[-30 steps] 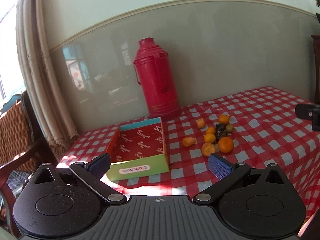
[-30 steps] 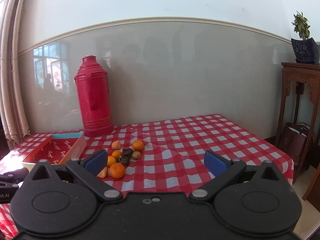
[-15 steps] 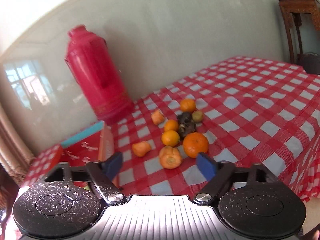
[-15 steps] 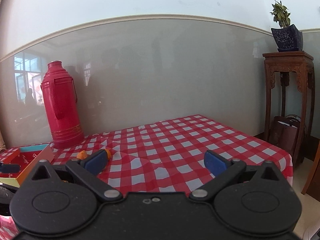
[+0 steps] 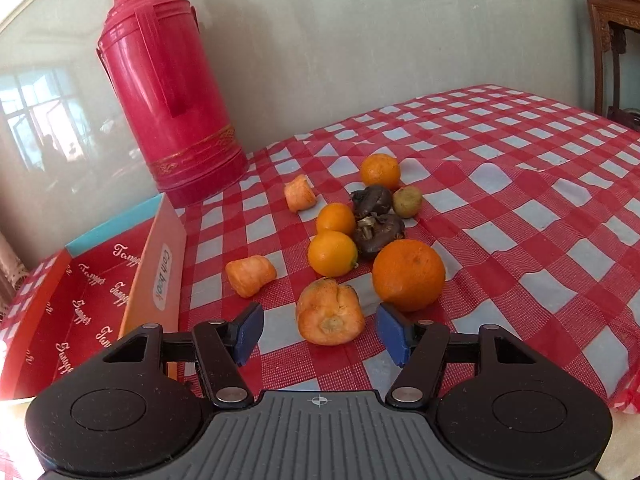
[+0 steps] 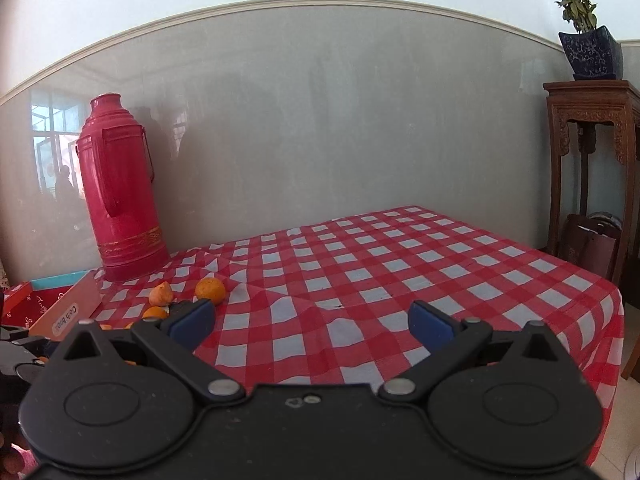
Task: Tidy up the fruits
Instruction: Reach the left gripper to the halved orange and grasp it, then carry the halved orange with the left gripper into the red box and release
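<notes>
Between the wide-open, empty left tongs [image 5: 320, 334] lies the bruised orange fruit [image 5: 330, 312], untouched

This is a room in a home, probably a dining room. A table [image 6: 400, 264] has a red and white checked cloth, and a tall red thermos [image 6: 120, 196] stands on it near the wall [image 6: 320, 120]. The wall is glossy grey below and pale above, with a moulding between. At the right, a carved wooden stand [image 6: 592, 120] carries a potted plant [image 6: 588, 40].
</notes>
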A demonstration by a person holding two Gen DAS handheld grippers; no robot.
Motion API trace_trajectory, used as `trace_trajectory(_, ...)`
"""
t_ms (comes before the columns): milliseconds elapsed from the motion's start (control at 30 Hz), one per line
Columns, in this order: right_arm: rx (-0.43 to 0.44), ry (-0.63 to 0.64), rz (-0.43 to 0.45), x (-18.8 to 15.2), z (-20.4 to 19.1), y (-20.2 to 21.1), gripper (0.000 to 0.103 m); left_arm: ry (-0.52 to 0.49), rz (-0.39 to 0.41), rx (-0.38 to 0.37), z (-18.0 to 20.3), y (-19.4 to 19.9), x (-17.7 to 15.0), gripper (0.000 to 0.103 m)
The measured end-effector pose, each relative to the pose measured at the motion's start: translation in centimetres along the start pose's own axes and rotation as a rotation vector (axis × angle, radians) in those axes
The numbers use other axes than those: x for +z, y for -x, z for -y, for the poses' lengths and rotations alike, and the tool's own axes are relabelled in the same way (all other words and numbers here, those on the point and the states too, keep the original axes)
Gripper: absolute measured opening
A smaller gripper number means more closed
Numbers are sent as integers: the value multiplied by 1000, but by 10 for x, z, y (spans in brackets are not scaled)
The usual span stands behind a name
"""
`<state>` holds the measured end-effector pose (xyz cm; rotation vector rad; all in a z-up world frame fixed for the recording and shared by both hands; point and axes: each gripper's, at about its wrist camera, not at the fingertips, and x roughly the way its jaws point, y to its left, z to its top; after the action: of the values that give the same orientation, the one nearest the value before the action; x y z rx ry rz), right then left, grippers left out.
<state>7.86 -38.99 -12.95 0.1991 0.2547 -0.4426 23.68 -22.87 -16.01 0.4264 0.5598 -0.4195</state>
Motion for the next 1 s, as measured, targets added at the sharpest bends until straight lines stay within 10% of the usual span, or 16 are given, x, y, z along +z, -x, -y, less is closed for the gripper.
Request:
trace_trajectory(167, 4, -4, 0, 0, 0, -2, 97, 5, 7, -19, 2, -8, 0, 38)
trace_trajectory(400, -2, -20, -6, -1, 2, -2, 97, 36, 32, 9, 1, -4, -4, 37)
trace_trajectory(633, 28, -28, -32, -3, -3, -6, 97, 42, 149, 214, -37, 32, 3, 37)
trace_trajectory(1000, 127, 6, -92, -10, -46, -19, 97, 294, -78, 437, -164, 4, -18, 37)
